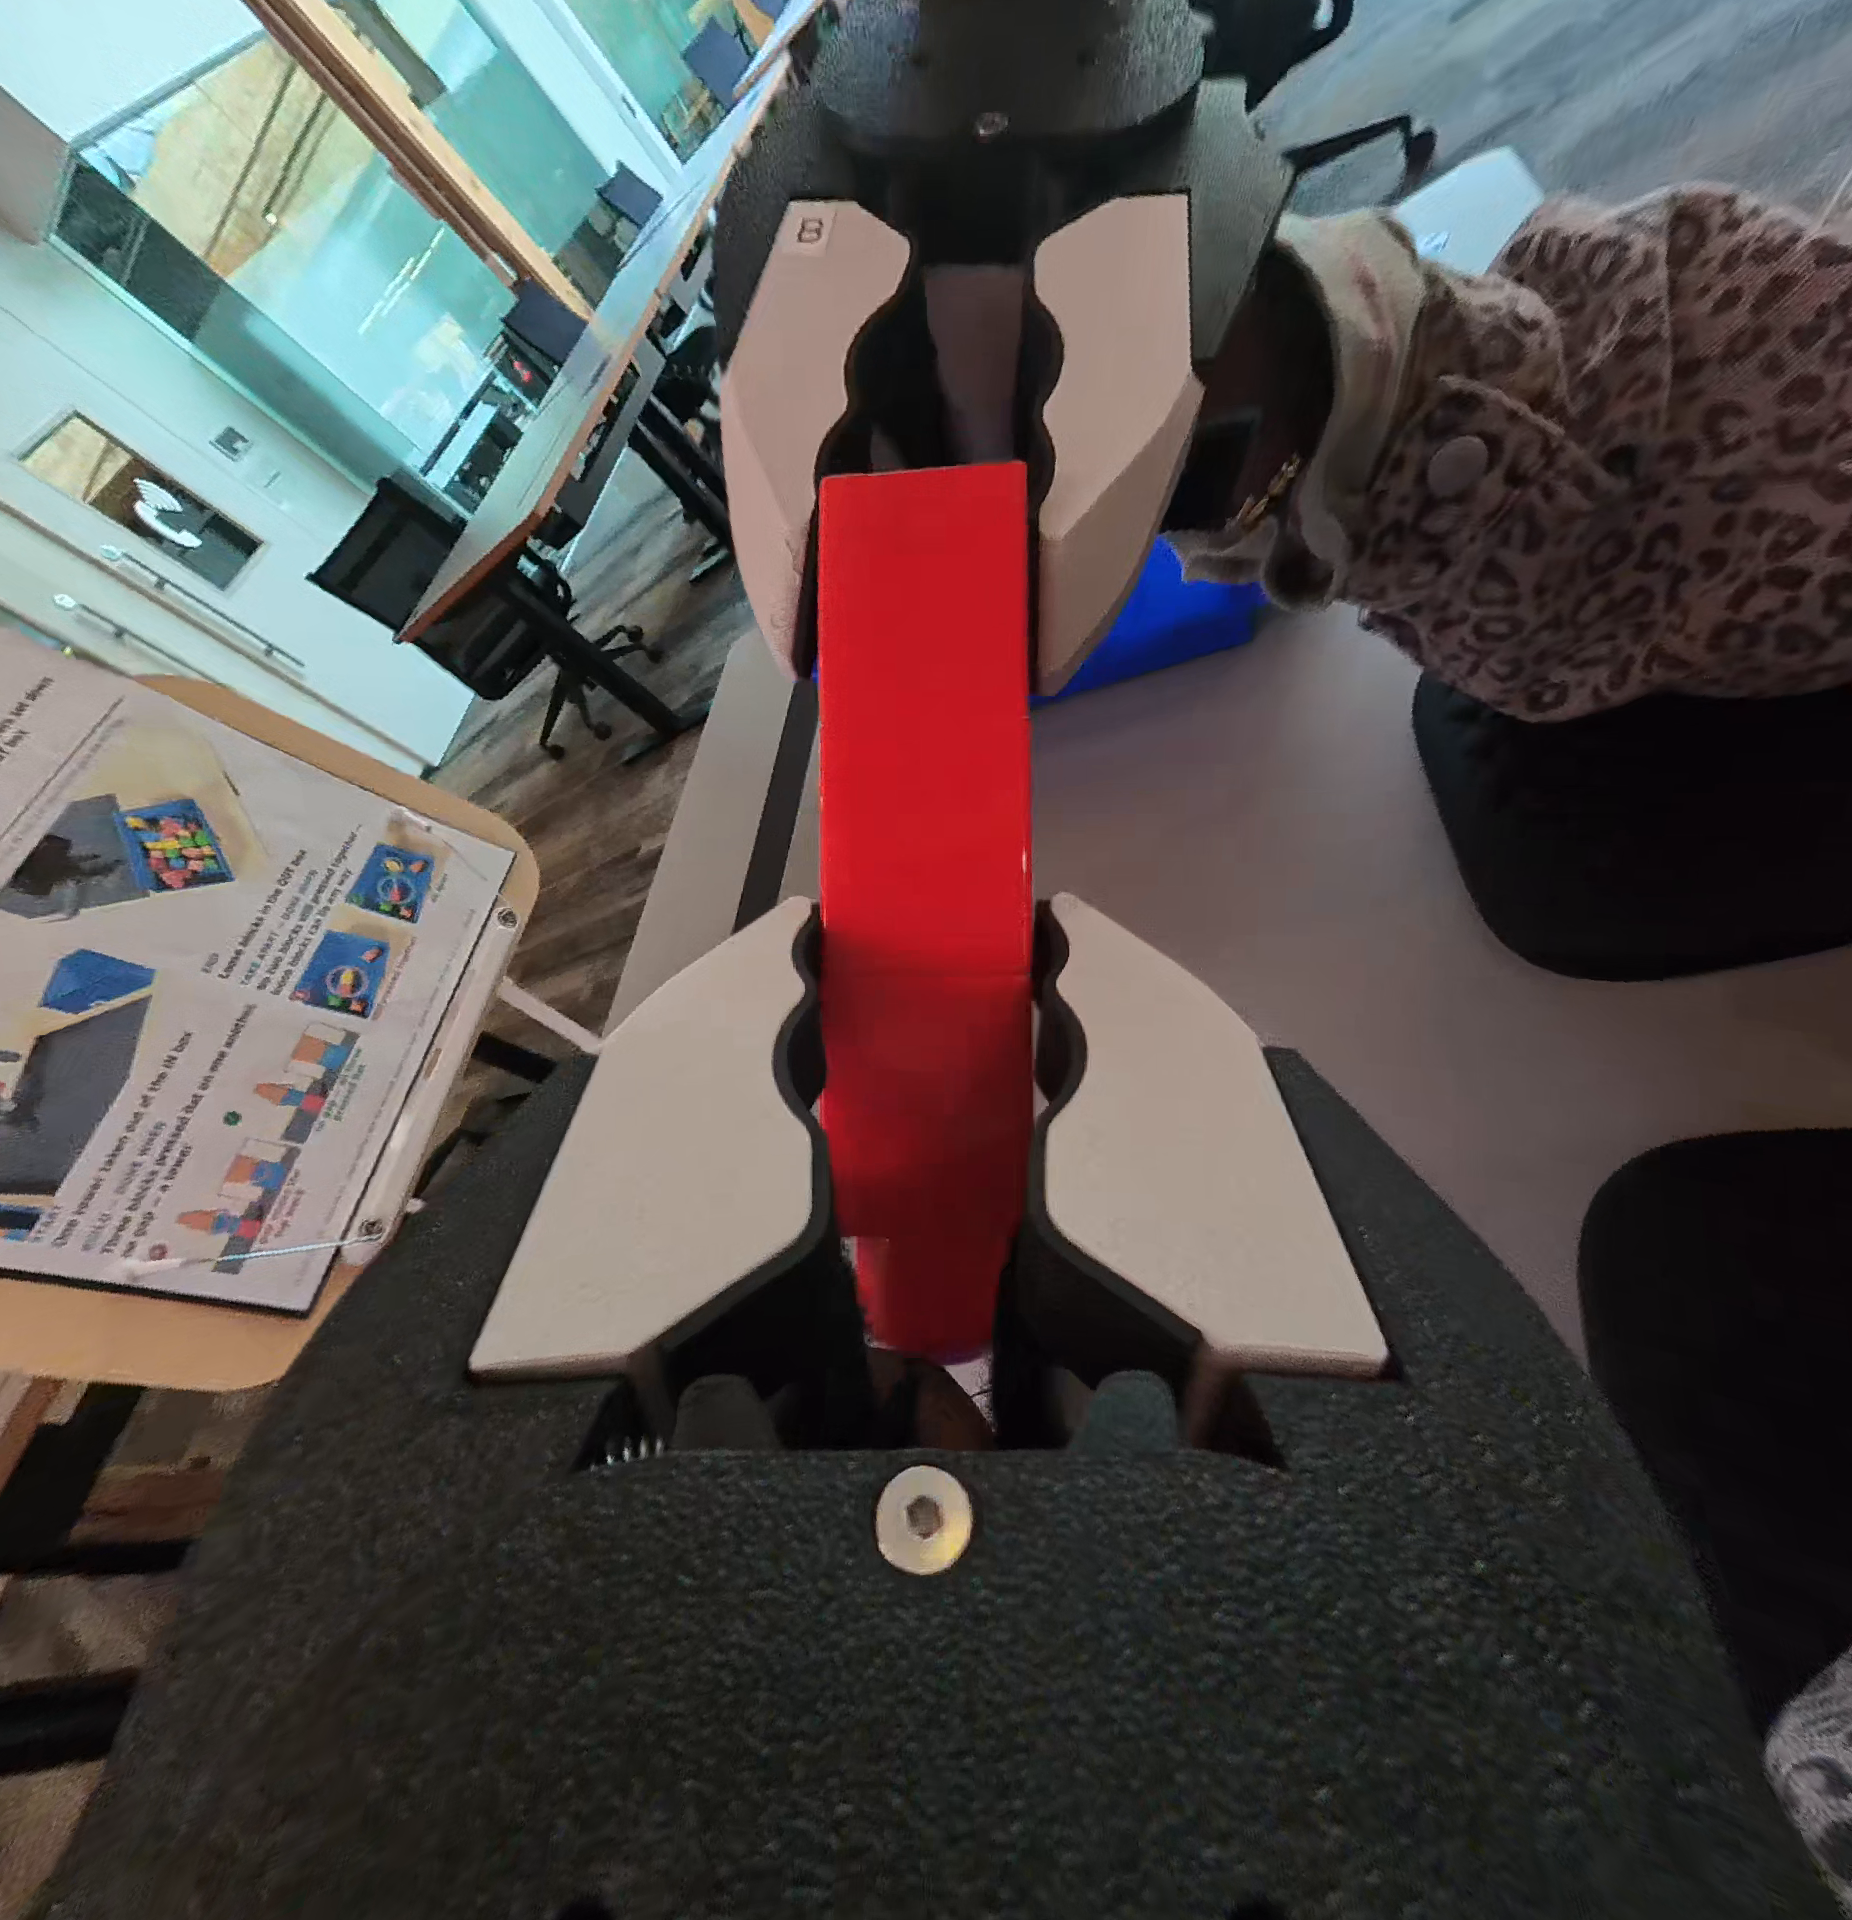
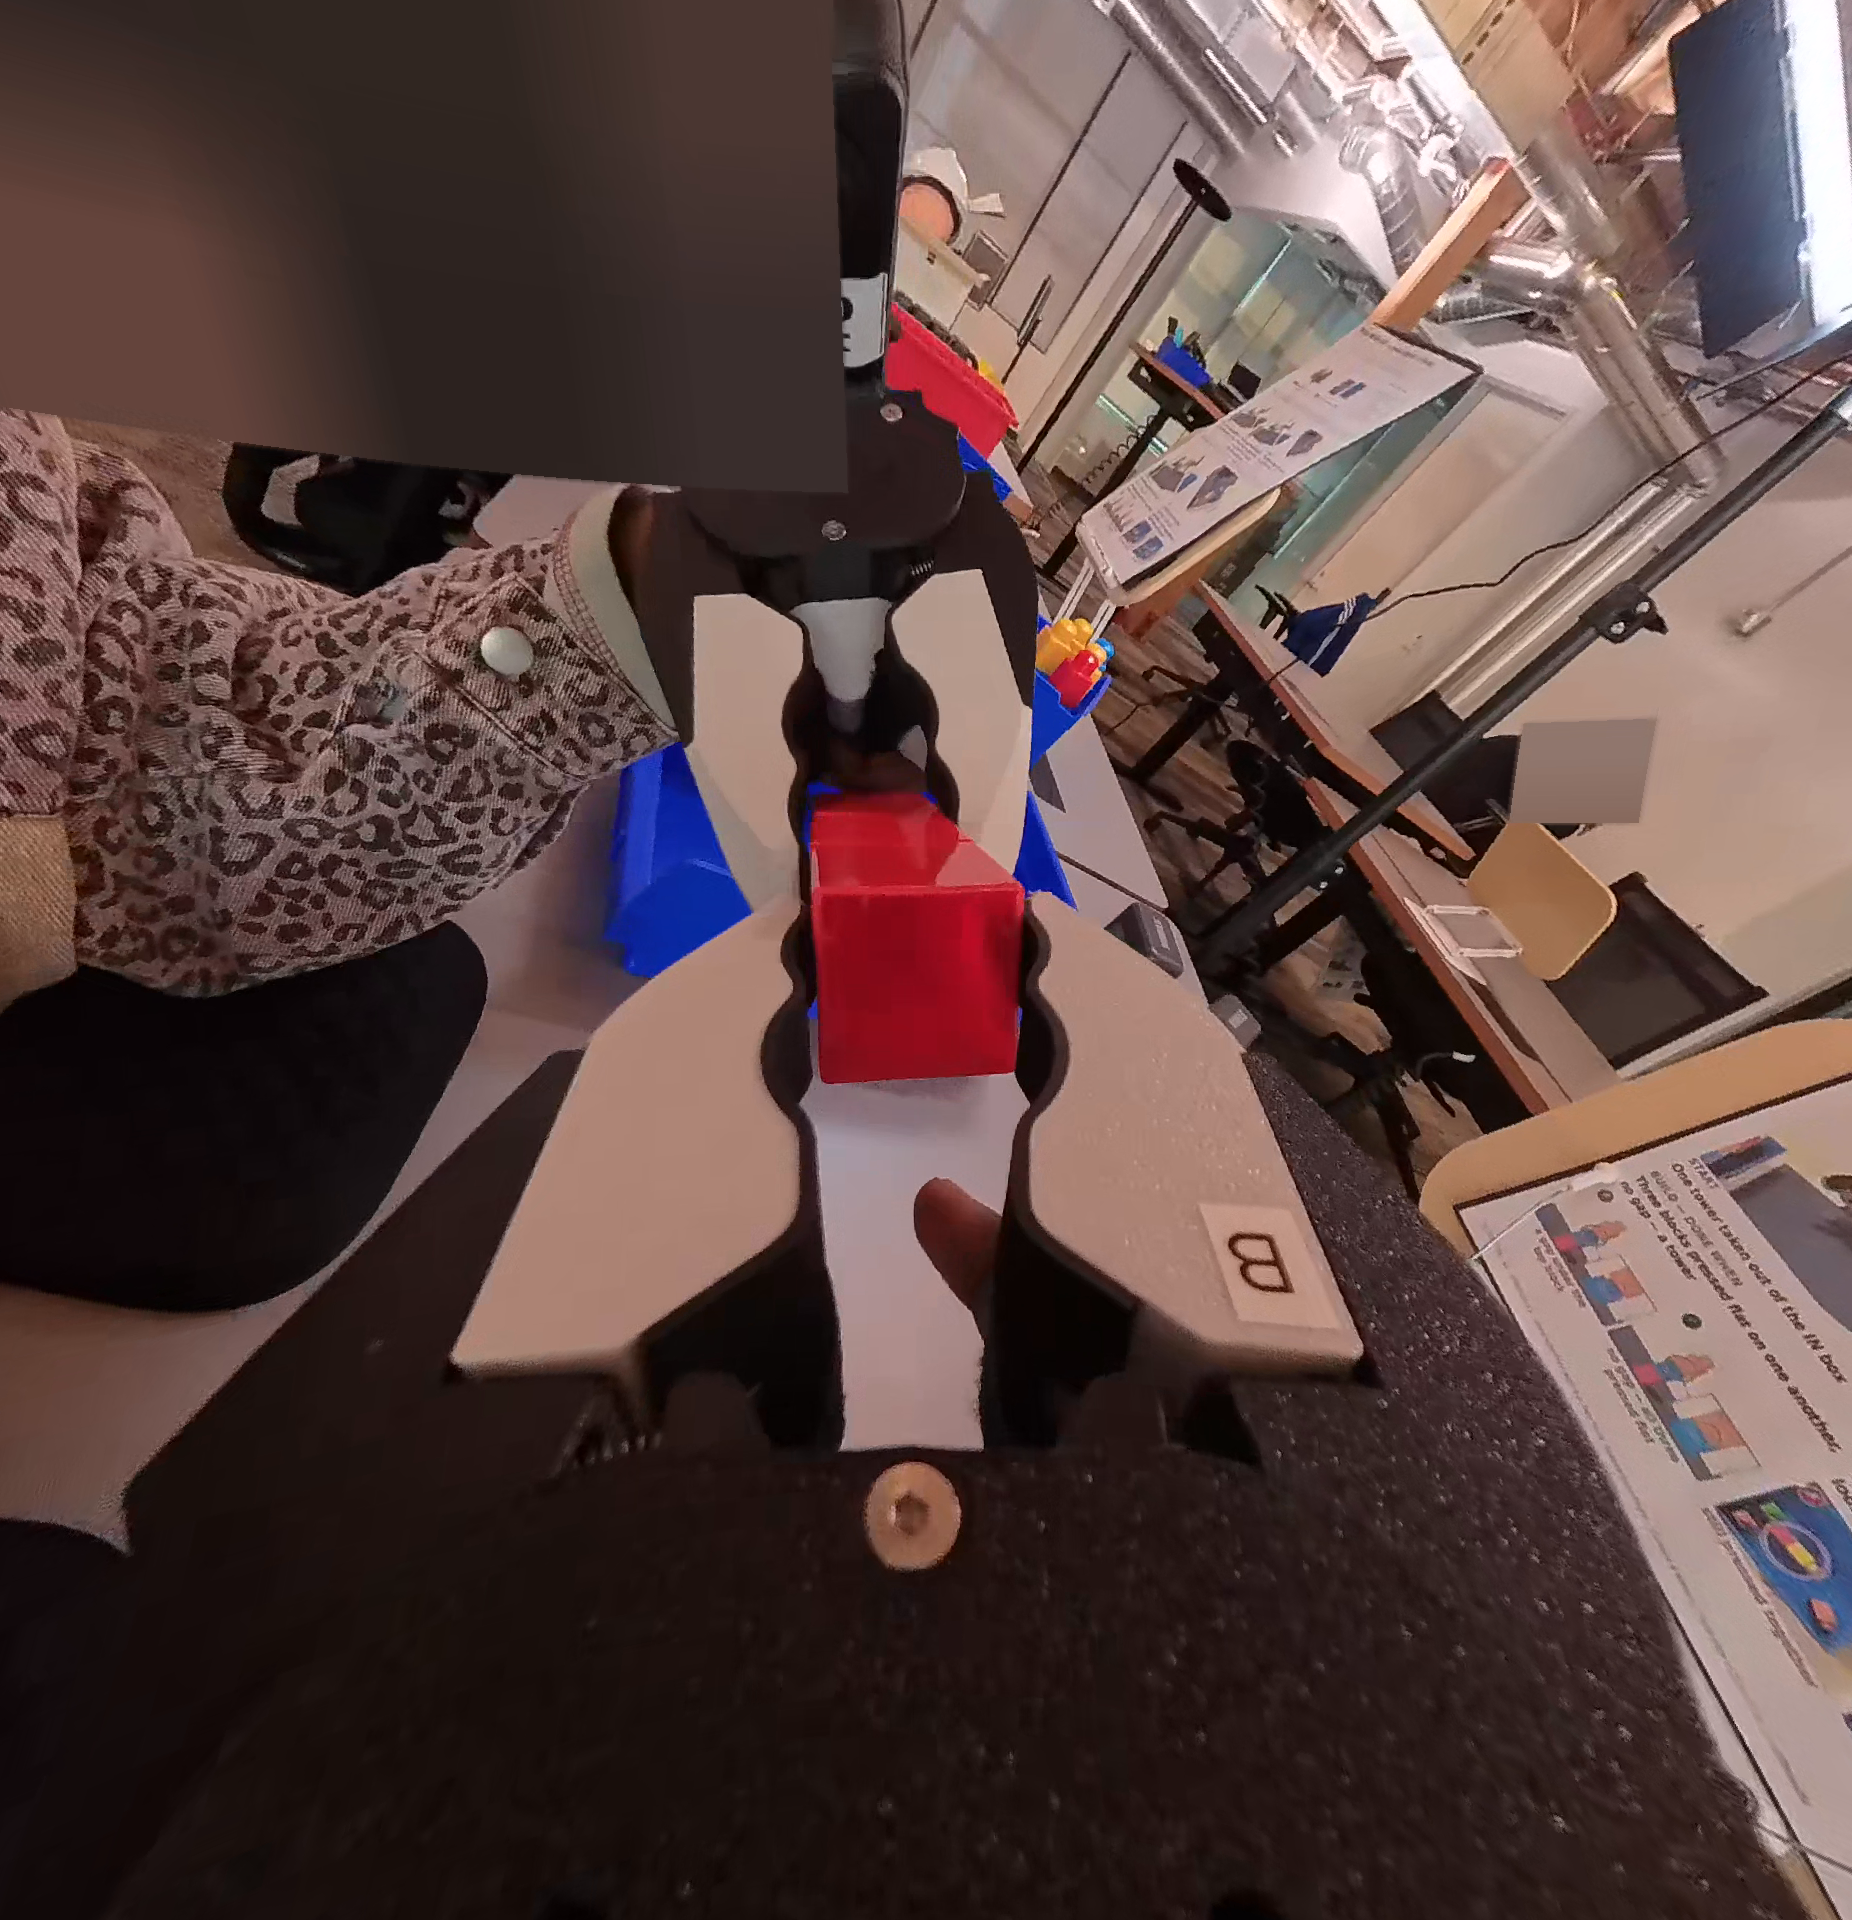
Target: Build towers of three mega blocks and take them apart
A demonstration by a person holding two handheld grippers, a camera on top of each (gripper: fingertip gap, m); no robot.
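Centrally in both wrist views, a red mega-block stack (image 1: pixel 922 831) was held off the grey table (image 1: pixel 1265 862), clamped at opposite ends. My left gripper (image 1: pixel 927 997) was closed on the near end, its pale fingers (image 1: pixel 683 1143) pressing the red sides. My right gripper (image 2: pixel 917 977) was closed on the other end, squeezing the end block's flanks; it also appeared at the top centre of the left view.

A seam crossed the red face near my left fingertips, so I judged at least two blocks to be joined; the exact count could not be read. Whether I was pressing them together or pulling them apart could not be told either.

A blue bin (image 2: pixel 673 873) lay behind the stack, at mid-left of the right view, with an instruction sheet (image 1: pixel 205 997) at the lower left of the left view.

Risks, as I judged them: a skewed pull or push would jam the studs, and a sudden release could flick a smooth-sided block out of either grip.
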